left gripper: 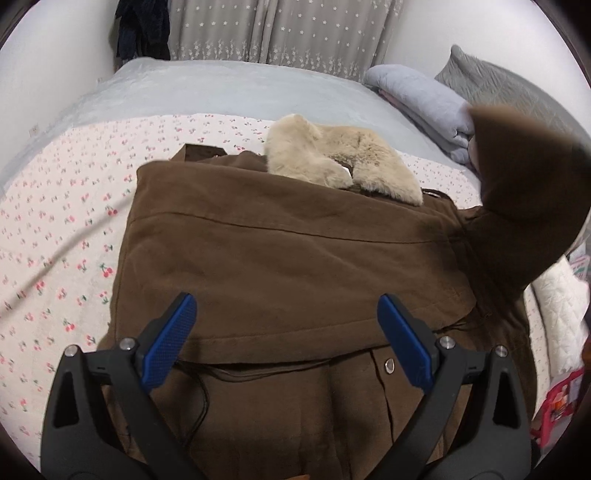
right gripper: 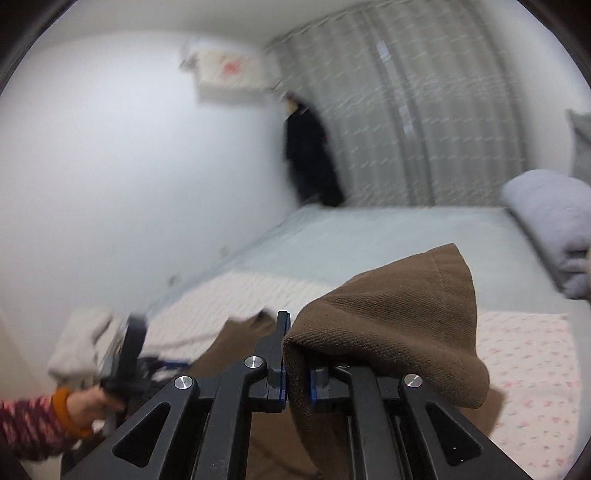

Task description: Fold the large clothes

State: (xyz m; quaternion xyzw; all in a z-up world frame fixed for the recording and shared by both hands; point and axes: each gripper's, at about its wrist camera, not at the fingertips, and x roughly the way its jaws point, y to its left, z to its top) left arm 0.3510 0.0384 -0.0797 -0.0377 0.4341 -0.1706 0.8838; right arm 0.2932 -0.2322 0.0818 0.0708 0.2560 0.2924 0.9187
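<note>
Brown coat (left gripper: 288, 266) flat, fur collar (left gripper: 340, 162) apparently toward curtains (left gripper: 288, 29)

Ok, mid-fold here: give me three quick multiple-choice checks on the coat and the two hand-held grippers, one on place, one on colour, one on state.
1. Where does the fur collar lie?
A. at the far end of the brown coat
B. on the folded grey blanket
C. between the blue pads

2. What colour is the print on the white sheet?
A. blue stars
B. red cherries
C. green stripes

3. How does the right hand-held gripper stand?
A. wide open over the bed
B. shut on nothing
C. shut on a fold of the coat

Key: 1 A, the collar sits on the coat's far edge; 2 B, small red cherry marks dot the sheet; 3 C, brown cloth is pinched between its pads, while the left hand-held gripper hangs open above the coat.
</note>
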